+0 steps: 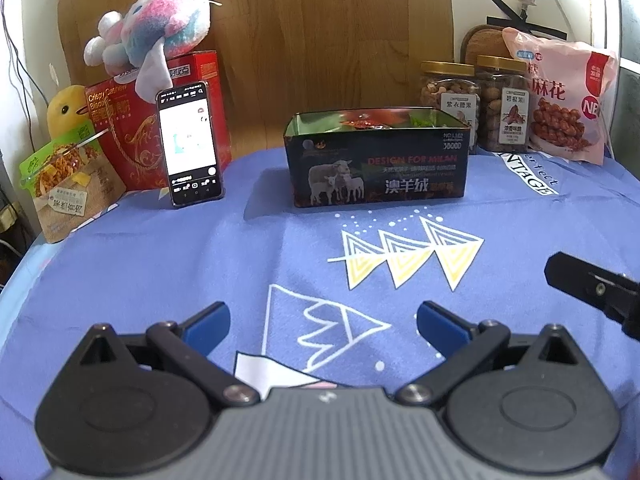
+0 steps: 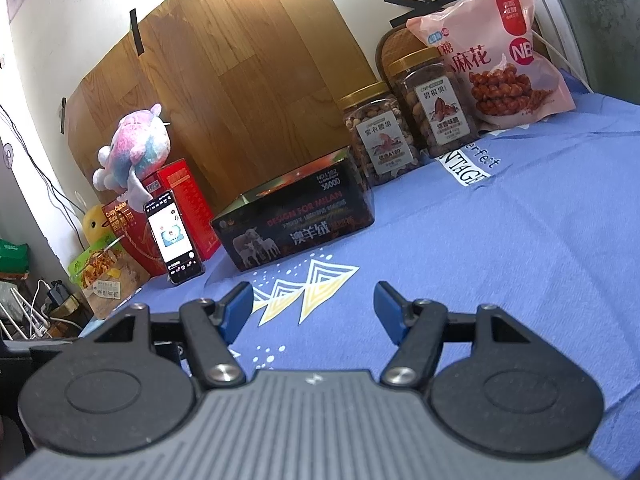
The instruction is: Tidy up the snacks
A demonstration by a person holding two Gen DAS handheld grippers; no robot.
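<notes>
Nearest, the left gripper and right gripper hover with fingers spread wide, holding nothing, above the blue printed cloth. Farther back the dark open tin box holds red wrappers. Far right stand two gold-lidded nut jars and a pink snack bag. That fits sorting finished or just starting

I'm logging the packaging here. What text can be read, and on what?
"DESIGN FOR MILAN", "澳羊绒": black tin box
"麻花": pink snack bag
"Crispy Cashew": red box
"紫衣腰果": left nut jar
"碧根果": right nut jar
Phone screen: too small to read.
</notes>
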